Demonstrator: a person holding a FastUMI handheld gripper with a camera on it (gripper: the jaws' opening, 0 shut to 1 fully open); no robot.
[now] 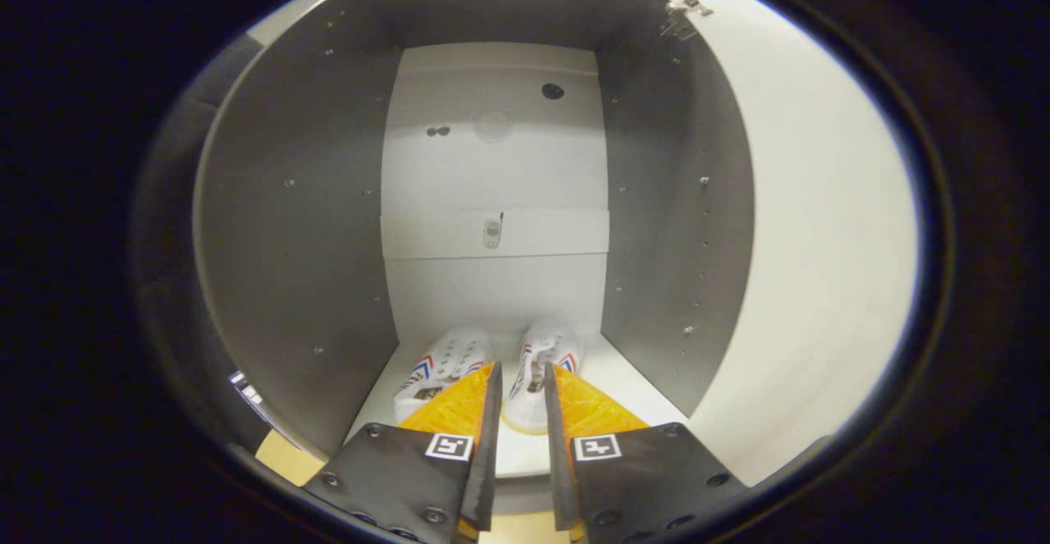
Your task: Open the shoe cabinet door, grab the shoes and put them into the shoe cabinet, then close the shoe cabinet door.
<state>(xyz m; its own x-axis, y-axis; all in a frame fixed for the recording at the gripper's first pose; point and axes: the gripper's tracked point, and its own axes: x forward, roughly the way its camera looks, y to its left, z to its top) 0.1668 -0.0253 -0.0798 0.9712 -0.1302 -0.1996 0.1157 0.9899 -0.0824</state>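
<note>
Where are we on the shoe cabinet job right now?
Done: the cabinet door is swung open at the right, and both white shoes sit on the cabinet floor. In hand: the tool has its fingers apart, the right-hand shoe's heel showing in the gap; whether they touch it is unclear. Left: pull the tool clear and close the door.

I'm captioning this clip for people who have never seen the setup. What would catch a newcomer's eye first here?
First, the pair of white shoes on the floor of the open shoe cabinet, toes toward the back wall. The gripper reaches in with its fingers slightly apart; the right-hand shoe's heel sits in the gap, though whether they press on it is unclear. The cabinet door stands swung open to the right.
</note>
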